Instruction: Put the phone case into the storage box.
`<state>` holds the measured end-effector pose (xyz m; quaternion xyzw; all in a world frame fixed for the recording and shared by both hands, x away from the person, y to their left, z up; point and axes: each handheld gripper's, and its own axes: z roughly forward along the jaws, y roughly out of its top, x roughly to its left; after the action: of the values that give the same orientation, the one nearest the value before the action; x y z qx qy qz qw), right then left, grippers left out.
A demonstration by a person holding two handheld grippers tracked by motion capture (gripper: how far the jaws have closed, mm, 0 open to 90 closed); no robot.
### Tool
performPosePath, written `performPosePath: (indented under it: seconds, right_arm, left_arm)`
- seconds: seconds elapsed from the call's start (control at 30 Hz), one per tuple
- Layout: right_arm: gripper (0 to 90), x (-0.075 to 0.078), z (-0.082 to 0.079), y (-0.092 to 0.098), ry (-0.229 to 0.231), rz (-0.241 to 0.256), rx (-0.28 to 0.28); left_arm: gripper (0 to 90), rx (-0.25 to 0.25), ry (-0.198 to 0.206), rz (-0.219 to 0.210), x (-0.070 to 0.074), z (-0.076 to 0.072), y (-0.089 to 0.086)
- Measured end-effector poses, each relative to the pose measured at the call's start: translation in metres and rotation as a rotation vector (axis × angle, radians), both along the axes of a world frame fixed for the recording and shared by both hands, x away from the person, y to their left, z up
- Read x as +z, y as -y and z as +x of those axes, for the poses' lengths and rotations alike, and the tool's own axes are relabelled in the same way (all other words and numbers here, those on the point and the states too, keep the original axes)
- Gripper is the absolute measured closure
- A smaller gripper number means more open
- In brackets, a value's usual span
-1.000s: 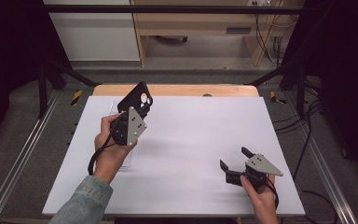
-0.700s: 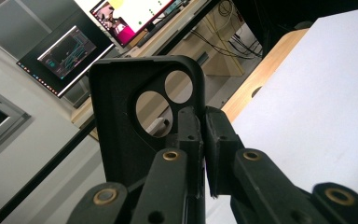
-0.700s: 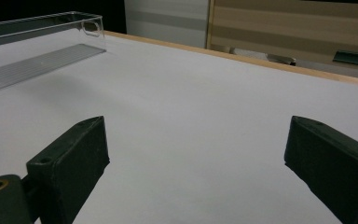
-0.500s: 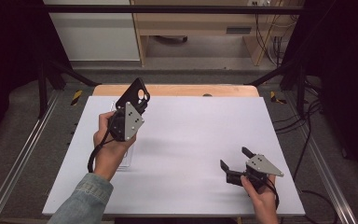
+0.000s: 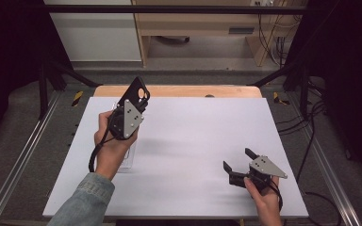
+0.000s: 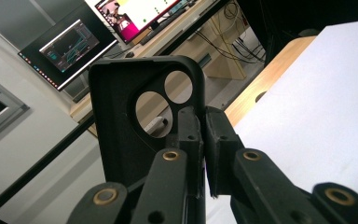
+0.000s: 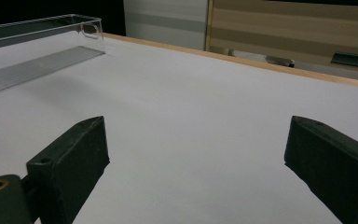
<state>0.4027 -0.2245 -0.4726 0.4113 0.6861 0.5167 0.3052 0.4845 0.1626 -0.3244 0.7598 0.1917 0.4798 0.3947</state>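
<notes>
The left gripper [image 5: 133,104] holds a black phone case [image 5: 135,94] up in the air over the far left part of the white desk [image 5: 193,141], its jaws clamped on one long edge of the case just below the camera cut-out. In the left gripper view the case [image 6: 121,121] stands nearly upright, open side toward the camera, with the two lens holes showing daylight through them.

The case looks light and somewhat flexible, a thin shell (probably rubbery plastic) that should bend rather than break. An edge grip like this one can let it swing or twist, so a hold nearer the middle of a long side would likely steady it best.

The right gripper [image 5: 238,165] rests low on the near right of the desk, jaws wide apart and holding nothing. A clear plastic tray [image 7: 42,42] sits on the desk beneath the left hand [image 5: 111,146].

Compared with a second ago, the case has been lifted slightly higher and farther back; the right gripper has not moved.
</notes>
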Motion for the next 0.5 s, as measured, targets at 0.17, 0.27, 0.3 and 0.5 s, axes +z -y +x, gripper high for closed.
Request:
performPosePath:
  seconds: [0.17,0.27,0.3,0.5]
  right_arm:
    - [6.6,0.0001,-0.0002,0.0002,0.0,0.001,0.0]
    - [6.6,0.0002,-0.0002,0.0005,0.001,0.003,0.0]
    - [6.6,0.0003,-0.0001,0.0007,0.003,0.003,-0.001]
    - [6.6,0.0009,-0.0004,0.0011,0.004,0.002,0.0]
  left_arm:
    - [85.6,0.006,-0.004,-0.024,0.0014,0.0021,-0.001]
    - [85.6,0.007,-0.011,-0.038,0.0021,0.0032,-0.0016]
    - [85.5,0.008,-0.012,-0.044,0.0023,0.0037,-0.0017]
    - [85.5,0.009,-0.033,-0.097,0.004,0.0082,-0.0041]
